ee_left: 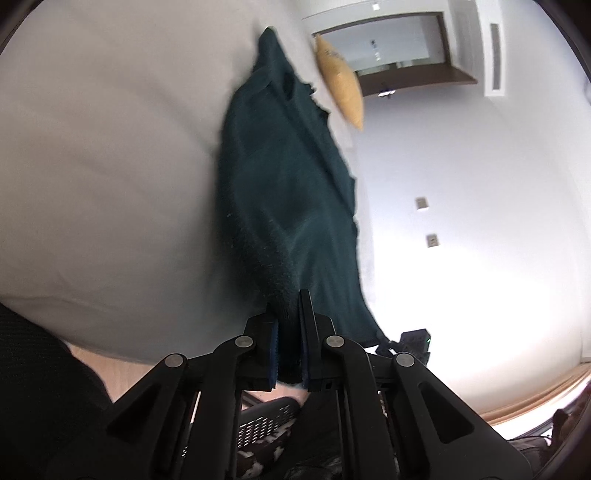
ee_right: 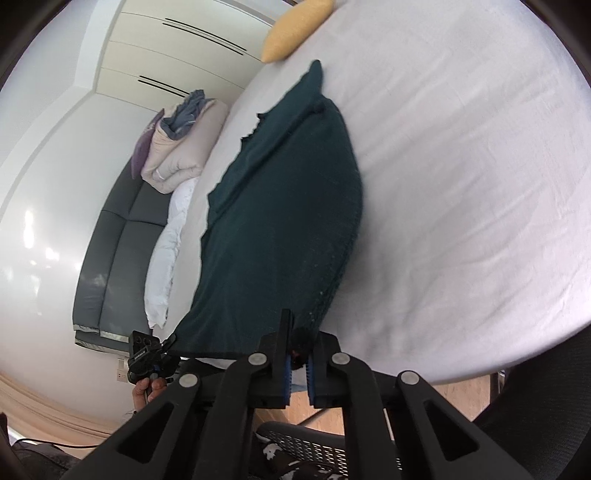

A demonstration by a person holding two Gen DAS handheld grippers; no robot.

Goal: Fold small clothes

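Note:
A dark teal knit garment (ee_left: 284,184) hangs stretched between my two grippers over the white bed sheet (ee_left: 110,147). My left gripper (ee_left: 290,314) is shut on one near corner of it. My right gripper (ee_right: 299,339) is shut on the other near corner of the same garment (ee_right: 284,206). The far end of the cloth rests on the sheet (ee_right: 461,184). The left gripper (ee_right: 147,356) also shows in the right wrist view, held by a hand, at the garment's lower left corner.
A yellow pillow (ee_right: 295,29) lies at the far end of the bed, also in the left wrist view (ee_left: 341,81). Folded bedding (ee_right: 181,147) sits on a dark sofa (ee_right: 118,236). A mesh chair (ee_right: 306,446) is below the grippers.

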